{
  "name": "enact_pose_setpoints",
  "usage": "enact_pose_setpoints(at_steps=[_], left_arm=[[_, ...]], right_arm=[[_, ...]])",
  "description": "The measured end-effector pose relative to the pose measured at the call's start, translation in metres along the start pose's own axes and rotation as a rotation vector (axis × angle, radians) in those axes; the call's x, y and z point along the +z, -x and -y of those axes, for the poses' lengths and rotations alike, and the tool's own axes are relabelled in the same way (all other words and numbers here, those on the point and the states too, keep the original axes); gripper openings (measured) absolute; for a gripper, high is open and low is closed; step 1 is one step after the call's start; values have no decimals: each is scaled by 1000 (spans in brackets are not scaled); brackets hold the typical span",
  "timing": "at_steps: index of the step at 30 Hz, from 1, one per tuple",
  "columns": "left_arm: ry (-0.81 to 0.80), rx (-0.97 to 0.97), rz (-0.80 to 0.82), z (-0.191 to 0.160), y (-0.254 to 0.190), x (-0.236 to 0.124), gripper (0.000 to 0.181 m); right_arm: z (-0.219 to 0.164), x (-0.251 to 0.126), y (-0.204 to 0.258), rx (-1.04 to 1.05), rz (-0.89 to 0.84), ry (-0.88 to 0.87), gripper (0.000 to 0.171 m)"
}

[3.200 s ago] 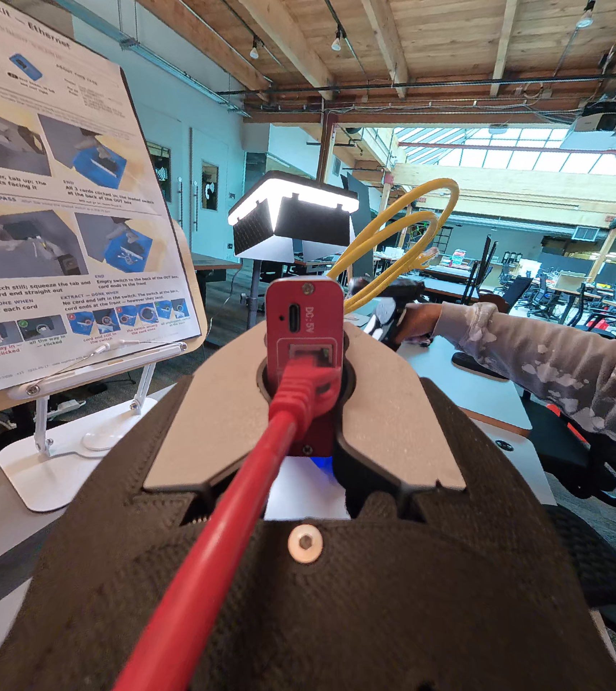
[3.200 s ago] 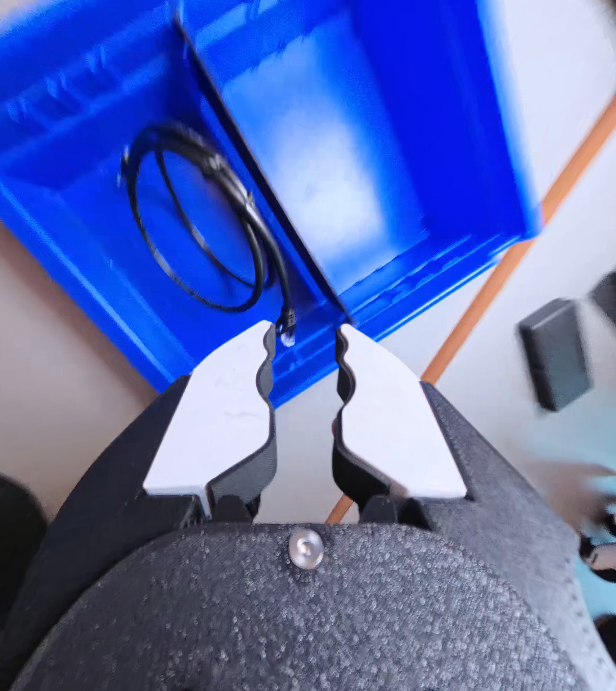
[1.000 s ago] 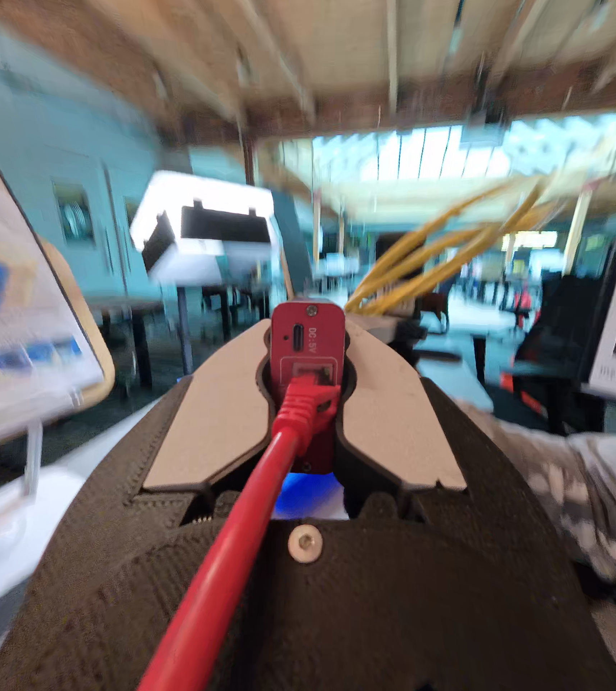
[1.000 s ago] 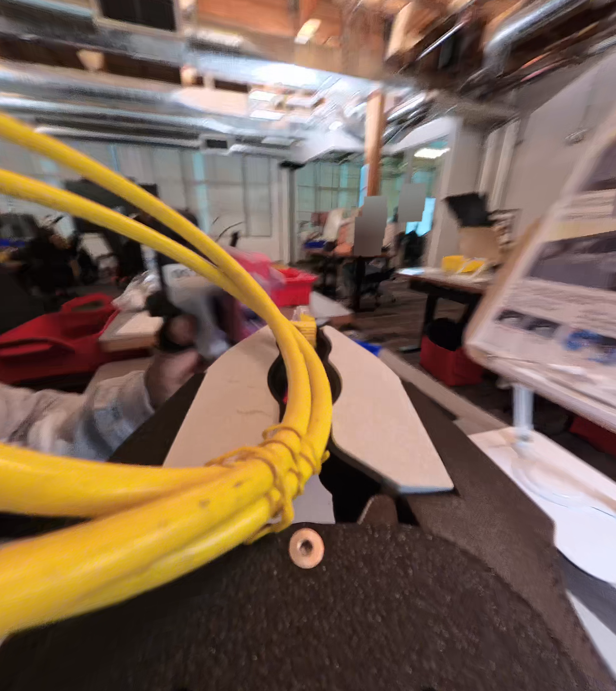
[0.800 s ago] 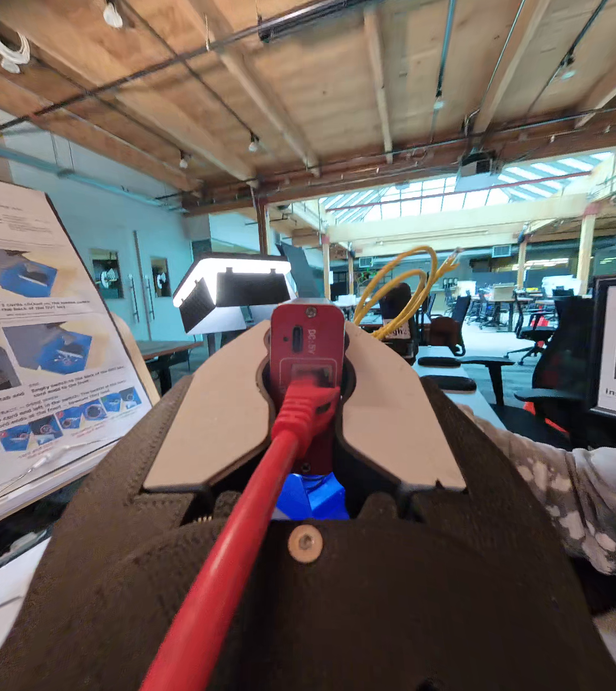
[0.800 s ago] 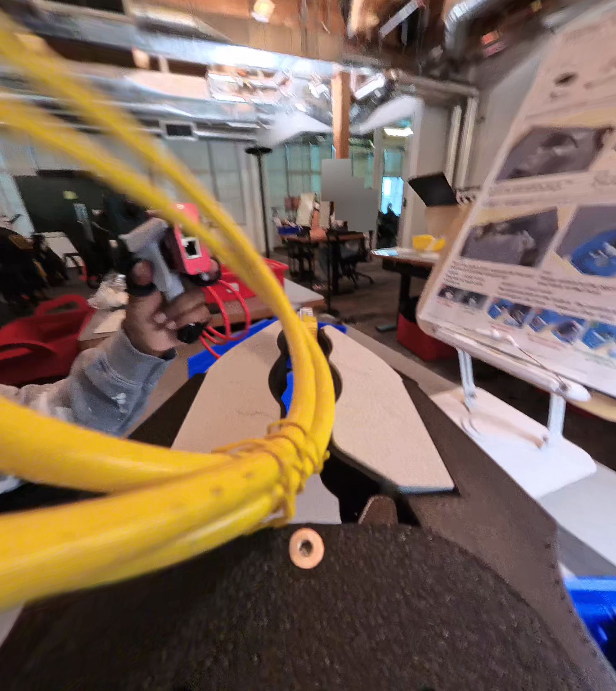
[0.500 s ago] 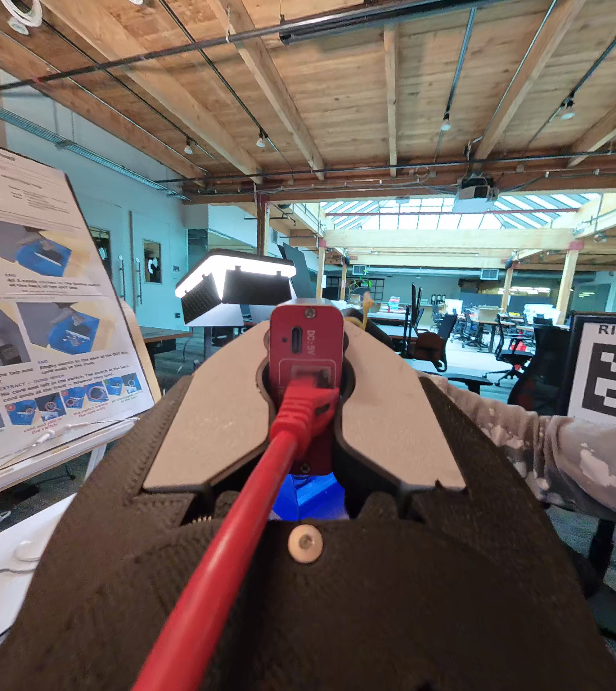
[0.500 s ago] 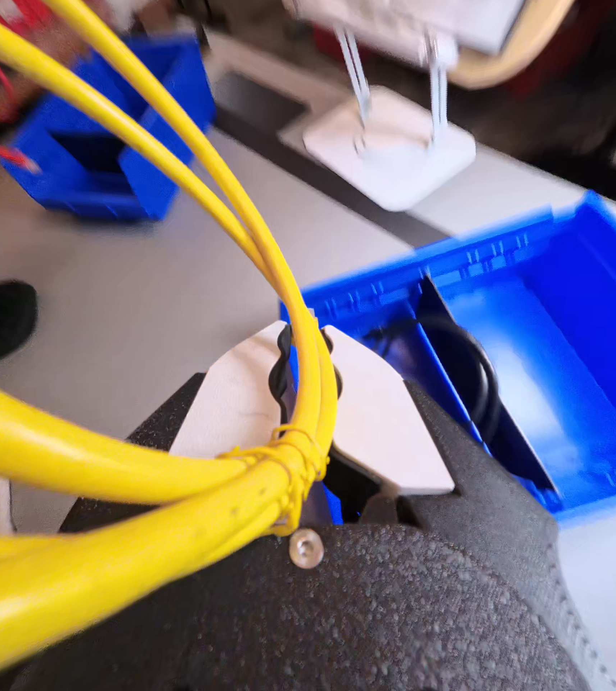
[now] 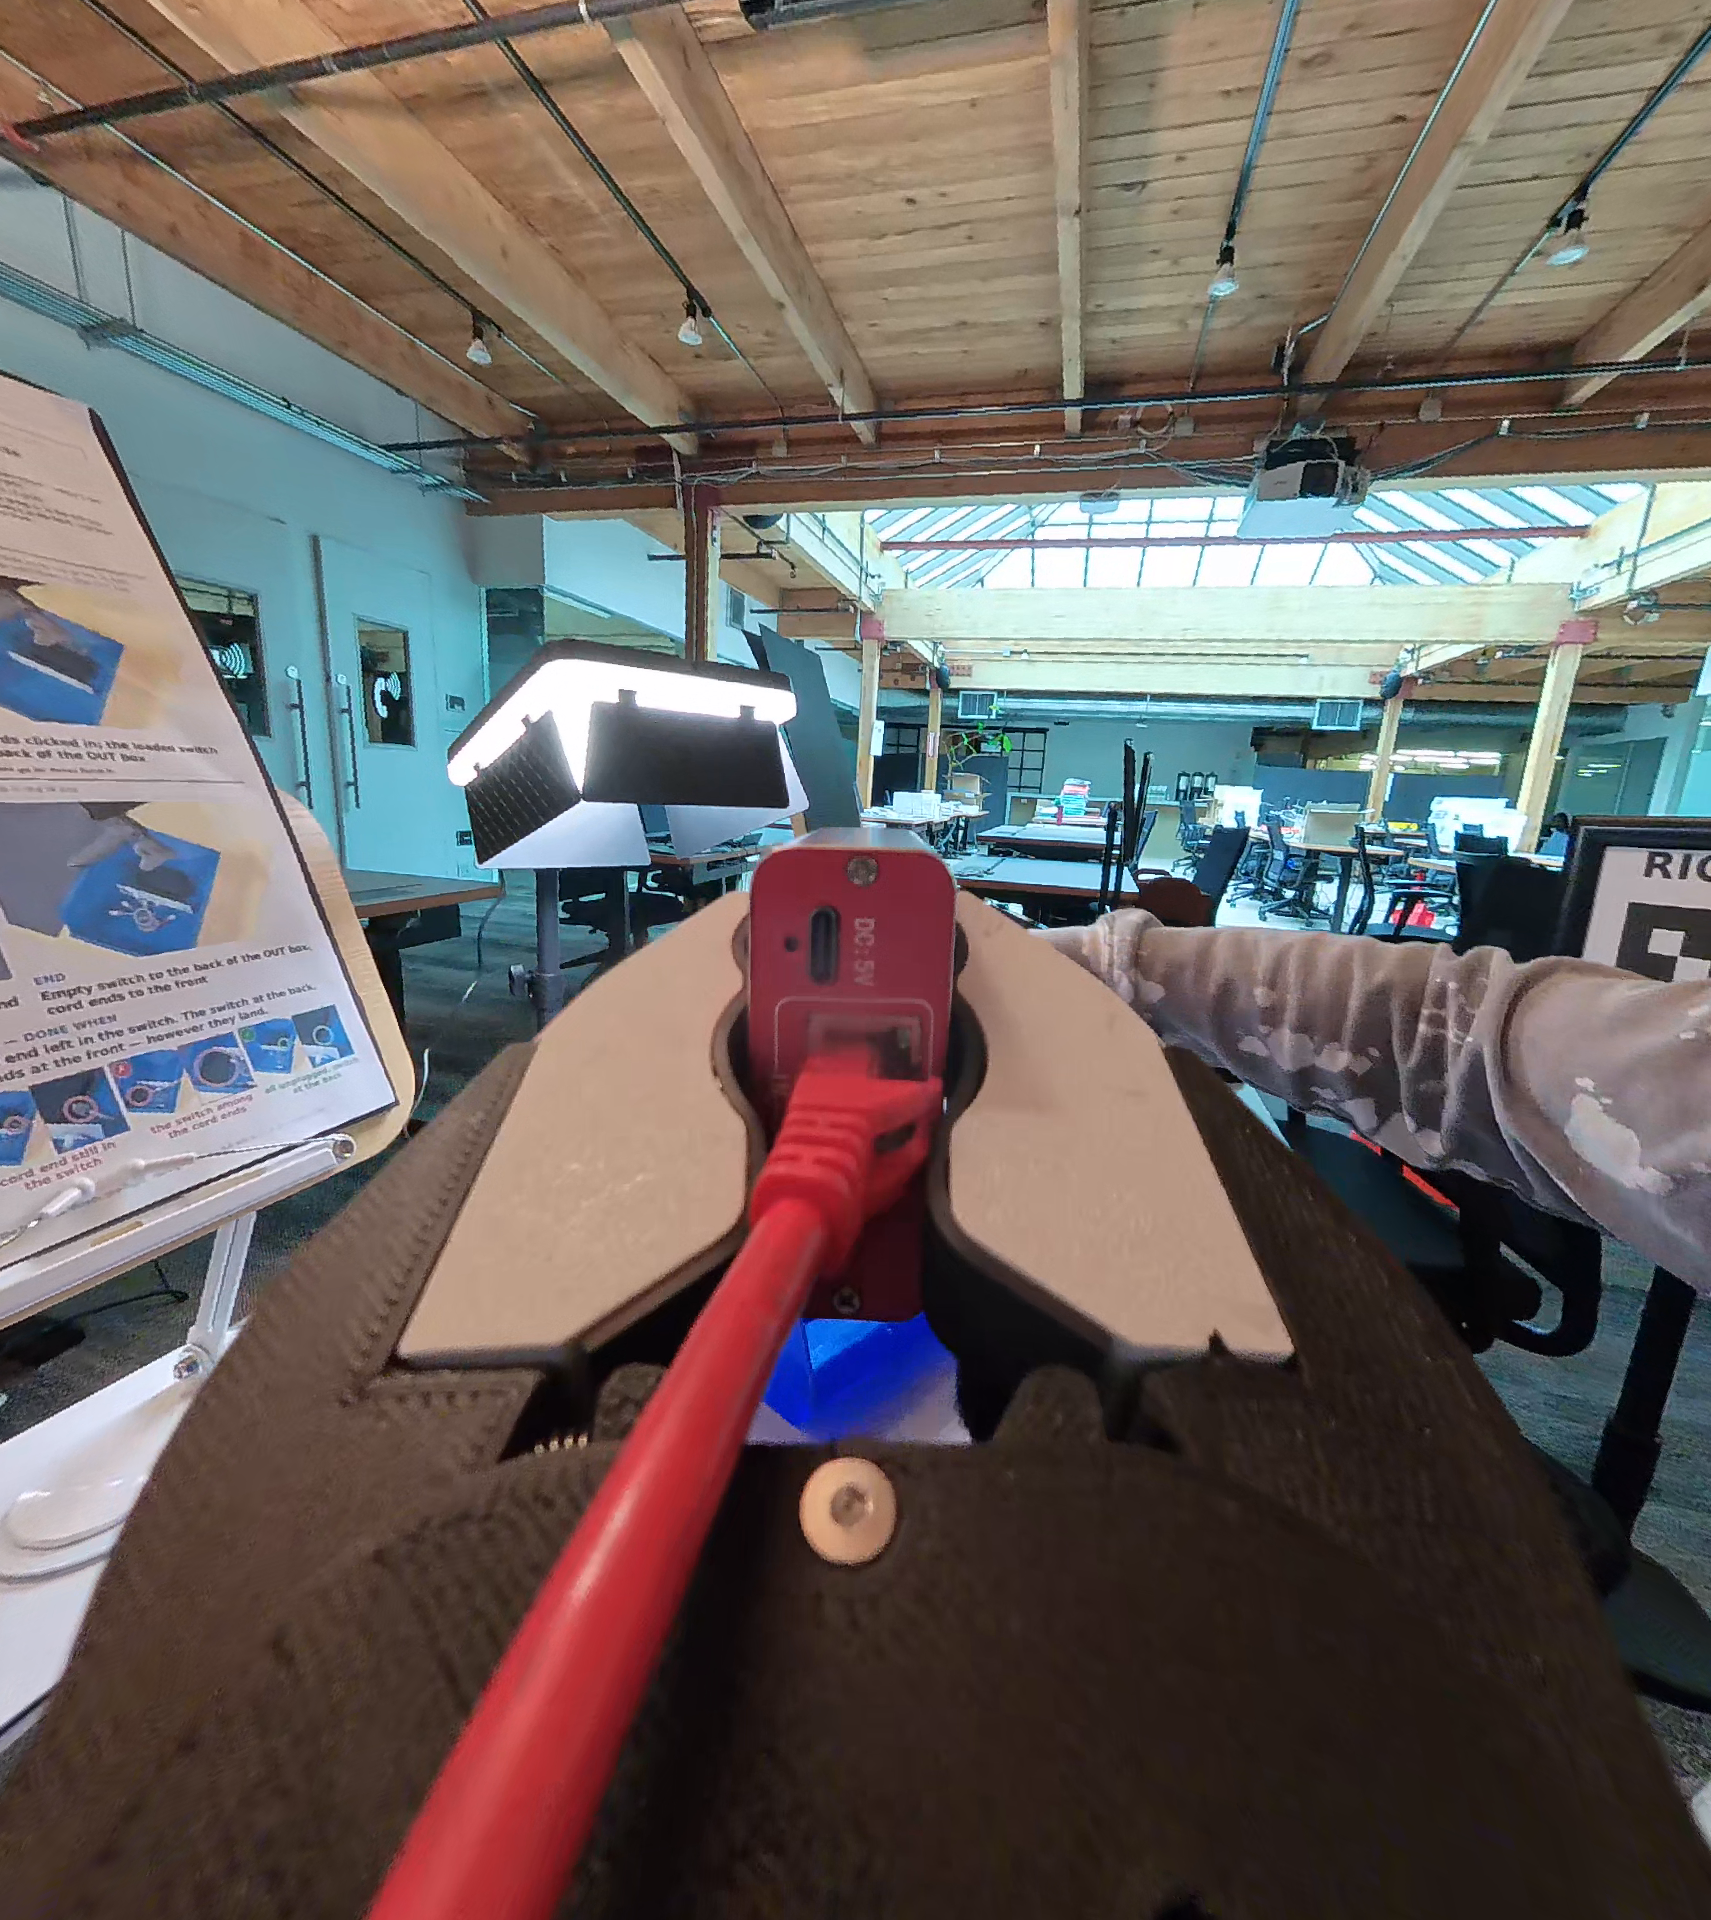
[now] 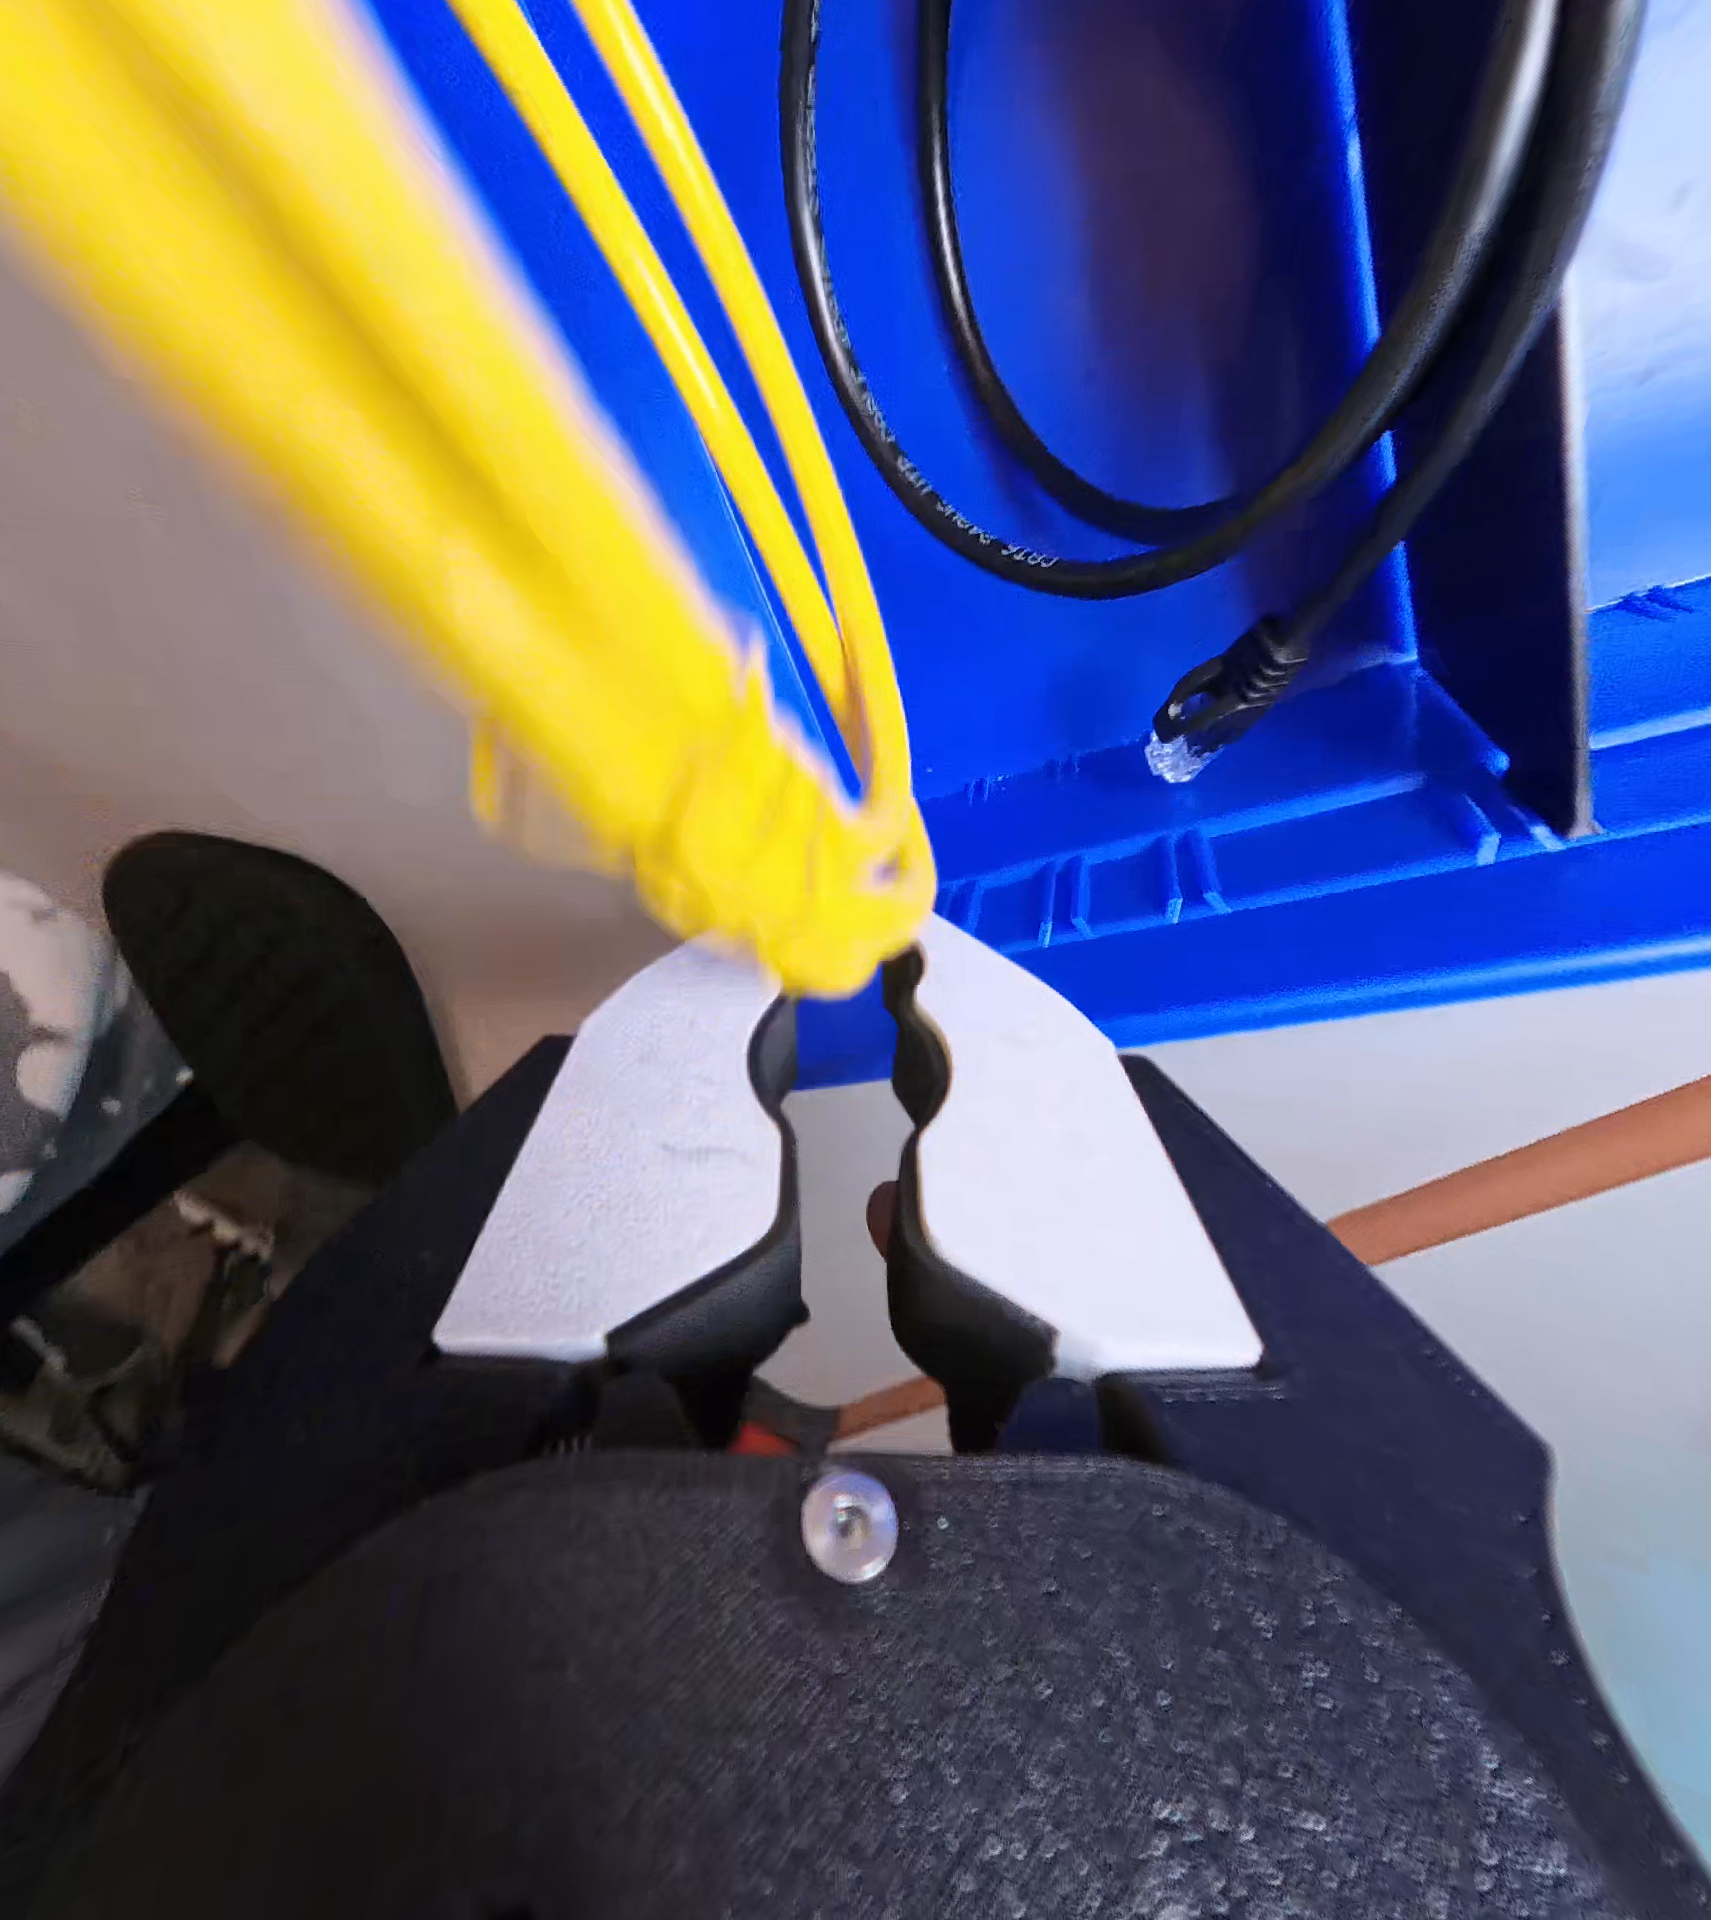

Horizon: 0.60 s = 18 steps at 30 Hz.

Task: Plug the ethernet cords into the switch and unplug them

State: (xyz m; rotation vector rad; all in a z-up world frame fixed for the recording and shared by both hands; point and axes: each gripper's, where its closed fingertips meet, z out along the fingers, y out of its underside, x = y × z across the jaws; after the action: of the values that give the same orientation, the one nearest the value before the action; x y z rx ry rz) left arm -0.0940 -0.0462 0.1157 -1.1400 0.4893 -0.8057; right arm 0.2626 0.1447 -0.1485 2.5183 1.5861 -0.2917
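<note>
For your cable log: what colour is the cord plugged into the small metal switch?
Red cord, clearest in the left wrist view.

Red switch (image 9: pixel 851 997), yellow cord (image 10: pixel 539 499), blue bin (image 10: pixel 1298 894)

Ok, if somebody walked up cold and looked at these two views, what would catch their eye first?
Probably the red switch clamped upright in the left gripper, dead centre, with a red cord plugged into its port and running back toward the camera. In the right wrist view, the yellow cord bundle hangs blurred at the tips of the right gripper, whose fingers stand apart, over a blue bin holding a coiled black cord.
</note>
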Motion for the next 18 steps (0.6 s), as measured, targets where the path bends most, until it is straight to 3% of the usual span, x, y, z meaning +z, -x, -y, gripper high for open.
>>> enact_pose_setpoints(at_steps=[4,10,12,18], left_arm=[[18,-5,-10,-5,0,2,30],[29,-5,-10,-8,1,3,30],[30,-10,-14,-9,1,4,30],[47,-8,-23,-14,-2,8,30]], right_arm=[[6,-3,-8,4,-15,67,13],[18,-35,-51,64,-232,-20,16],[17,-47,-69,69,-355,-30,26],[65,-78,-58,-66,-516,-296,37]])
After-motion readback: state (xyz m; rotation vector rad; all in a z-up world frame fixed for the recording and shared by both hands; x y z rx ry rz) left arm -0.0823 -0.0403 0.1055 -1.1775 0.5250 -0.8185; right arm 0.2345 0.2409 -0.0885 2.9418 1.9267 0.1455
